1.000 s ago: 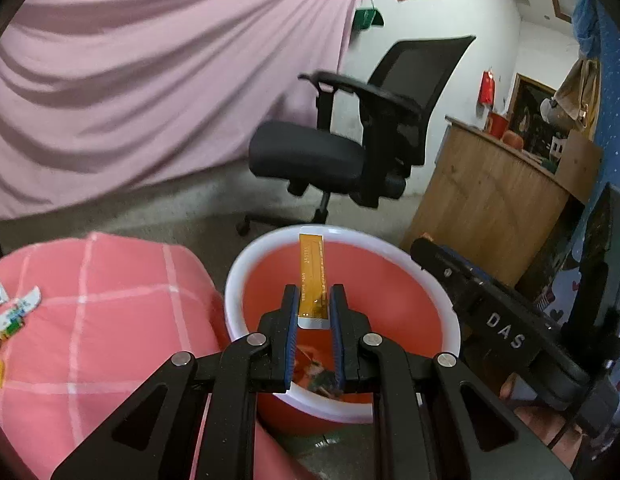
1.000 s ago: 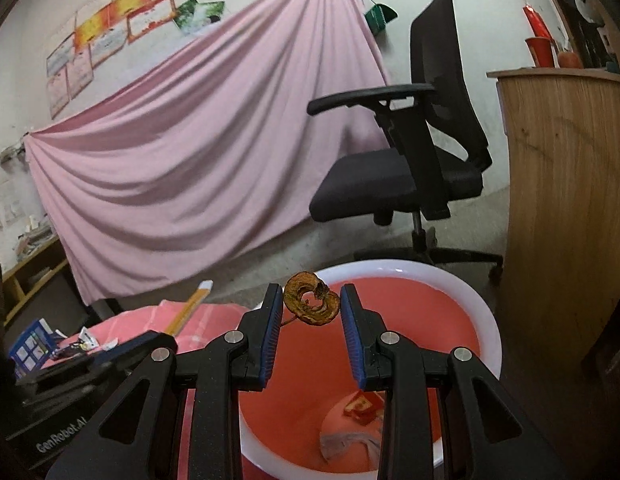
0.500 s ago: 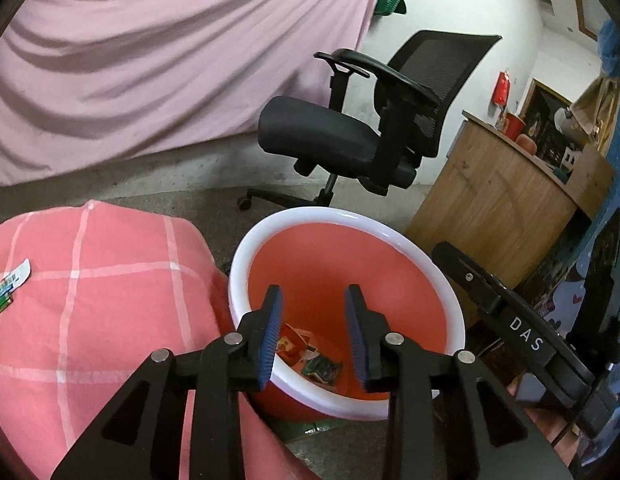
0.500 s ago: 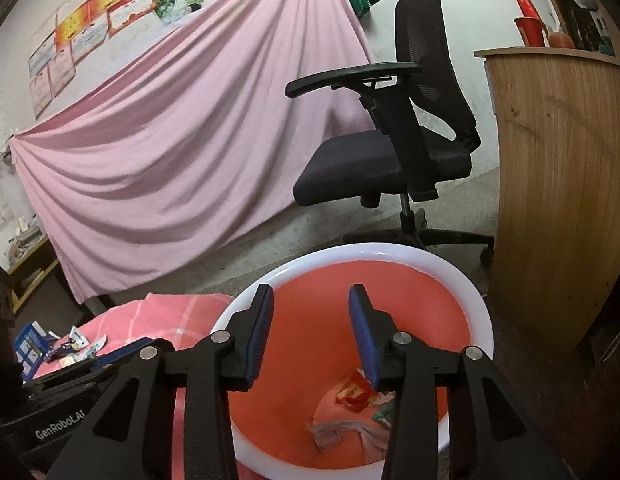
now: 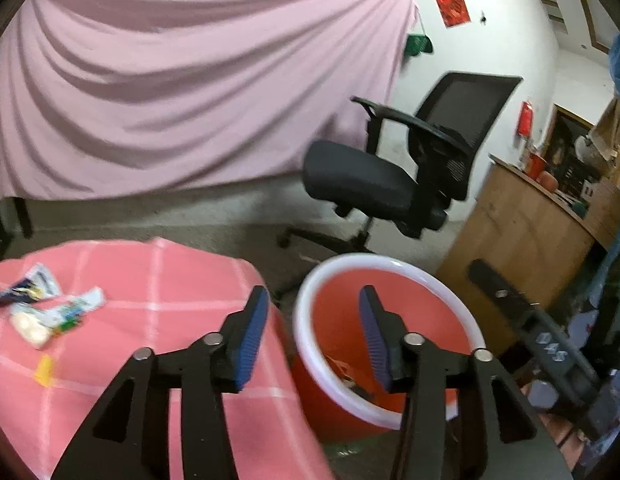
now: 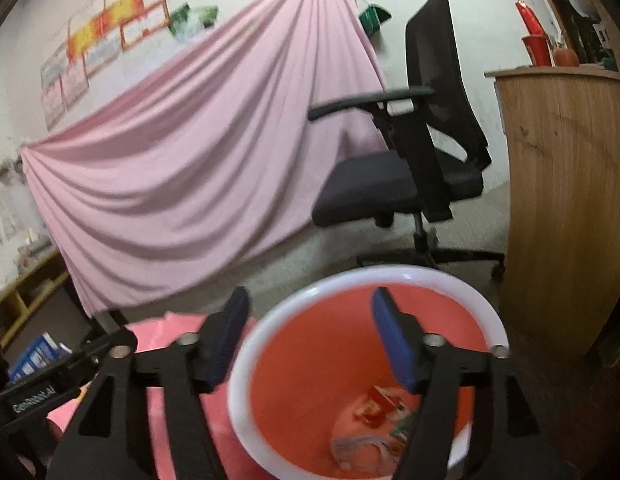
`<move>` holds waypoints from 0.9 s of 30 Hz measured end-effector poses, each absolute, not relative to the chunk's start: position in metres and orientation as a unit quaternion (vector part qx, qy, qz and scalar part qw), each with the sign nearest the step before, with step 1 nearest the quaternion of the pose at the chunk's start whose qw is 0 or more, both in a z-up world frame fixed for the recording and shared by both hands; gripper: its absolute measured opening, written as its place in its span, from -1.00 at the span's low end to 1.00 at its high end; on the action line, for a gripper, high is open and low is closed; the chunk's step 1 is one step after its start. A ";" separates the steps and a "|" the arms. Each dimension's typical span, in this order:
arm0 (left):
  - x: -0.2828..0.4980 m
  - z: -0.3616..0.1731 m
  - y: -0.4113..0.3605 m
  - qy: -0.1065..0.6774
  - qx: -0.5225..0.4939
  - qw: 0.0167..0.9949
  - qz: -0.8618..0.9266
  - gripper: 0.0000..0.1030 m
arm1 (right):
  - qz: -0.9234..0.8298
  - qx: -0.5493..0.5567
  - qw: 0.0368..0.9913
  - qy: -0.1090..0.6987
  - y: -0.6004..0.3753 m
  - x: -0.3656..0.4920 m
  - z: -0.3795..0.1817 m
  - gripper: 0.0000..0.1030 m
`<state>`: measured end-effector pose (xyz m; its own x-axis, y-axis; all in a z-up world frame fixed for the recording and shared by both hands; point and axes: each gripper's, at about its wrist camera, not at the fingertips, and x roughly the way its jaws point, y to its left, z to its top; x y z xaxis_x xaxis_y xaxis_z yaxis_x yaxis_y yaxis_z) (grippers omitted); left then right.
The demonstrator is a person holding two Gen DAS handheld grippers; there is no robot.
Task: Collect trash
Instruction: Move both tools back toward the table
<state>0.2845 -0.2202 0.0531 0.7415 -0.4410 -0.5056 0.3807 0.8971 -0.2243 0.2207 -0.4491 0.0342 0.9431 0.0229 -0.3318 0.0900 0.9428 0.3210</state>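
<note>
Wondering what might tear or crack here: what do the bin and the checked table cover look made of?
Bin: likely moulded plastic, smooth and slightly glossy, with a rolled white rim and orange inside. Cover: looks like soft woven cloth, matte pink with white checks, draping over the edge.

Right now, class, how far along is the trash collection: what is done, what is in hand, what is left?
Done: wrappers lie in the red bin. In hand: nothing; the left tool and right tool have just been opening and are empty. Left: wrappers and a yellow scrap on the pink checked cloth.
</note>
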 end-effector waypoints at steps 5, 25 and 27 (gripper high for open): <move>0.273 0.066 -0.183 0.230 -0.068 0.955 -0.171 0.61 | -0.001 0.161 0.980 0.120 -0.428 0.218 0.049 0.73; 0.218 0.067 -0.041 0.086 -0.060 0.994 -0.005 0.96 | 0.102 0.077 0.992 -0.003 -0.297 0.217 0.072 1.00; 0.213 0.064 -0.028 0.082 -0.055 0.995 0.007 0.96 | 0.110 0.071 0.991 -0.001 -0.284 0.219 0.071 1.00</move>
